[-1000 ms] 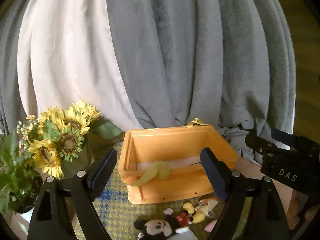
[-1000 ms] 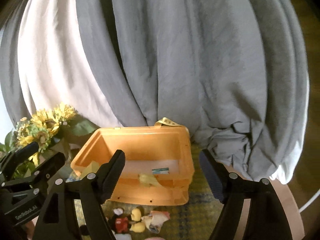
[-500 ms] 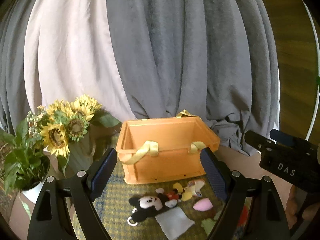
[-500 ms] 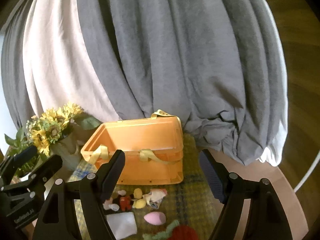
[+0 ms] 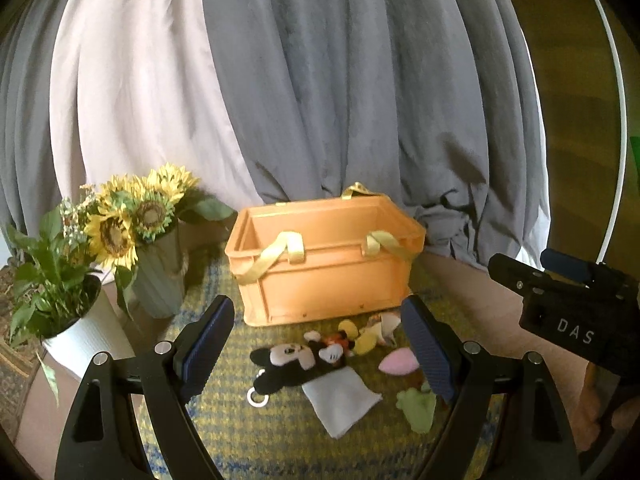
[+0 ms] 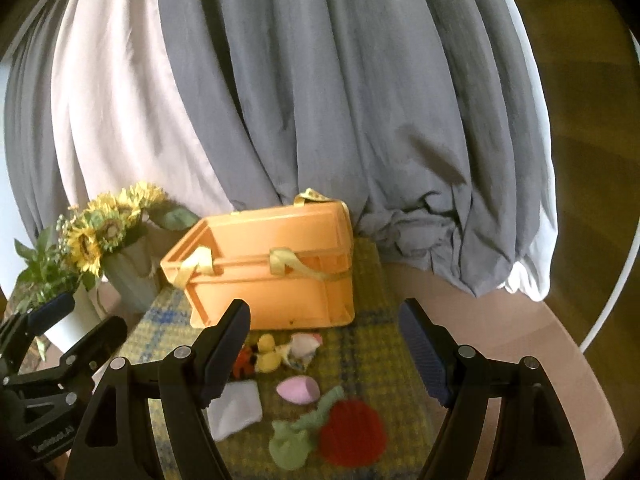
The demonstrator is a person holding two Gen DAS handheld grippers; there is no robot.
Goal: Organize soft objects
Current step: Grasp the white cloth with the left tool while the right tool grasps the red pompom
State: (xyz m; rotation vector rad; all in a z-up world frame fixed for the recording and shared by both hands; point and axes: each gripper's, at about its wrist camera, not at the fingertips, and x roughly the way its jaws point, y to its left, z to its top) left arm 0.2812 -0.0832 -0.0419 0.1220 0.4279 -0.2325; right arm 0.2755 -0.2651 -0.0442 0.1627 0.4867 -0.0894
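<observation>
An orange crate (image 5: 328, 276) (image 6: 276, 276) with yellow strap handles stands on a plaid cloth (image 5: 240, 432) (image 6: 372, 344). In front of it lie soft things: a black mouse plush (image 5: 298, 362), a white cloth (image 5: 342, 398) (image 6: 236, 408), a pink egg-shaped sponge (image 5: 396, 362) (image 6: 298, 390), a yellow plush (image 6: 268, 356), and a green and red knitted flower (image 6: 348, 432). My left gripper (image 5: 318, 348) hangs open above the mouse plush, holding nothing. My right gripper (image 6: 334, 352) hangs open over the toys, also holding nothing.
A grey vase of sunflowers (image 5: 140, 220) (image 6: 108, 232) and a white potted plant (image 5: 52, 280) stand left of the crate. Grey and white curtains (image 5: 320, 100) hang behind. The round table's bare rim (image 6: 540, 352) shows at the right.
Both grippers have pulled back from the crate and sunk a little. The crate now looks smaller, and the toys, the white cloth and the knitted flower have come into view.
</observation>
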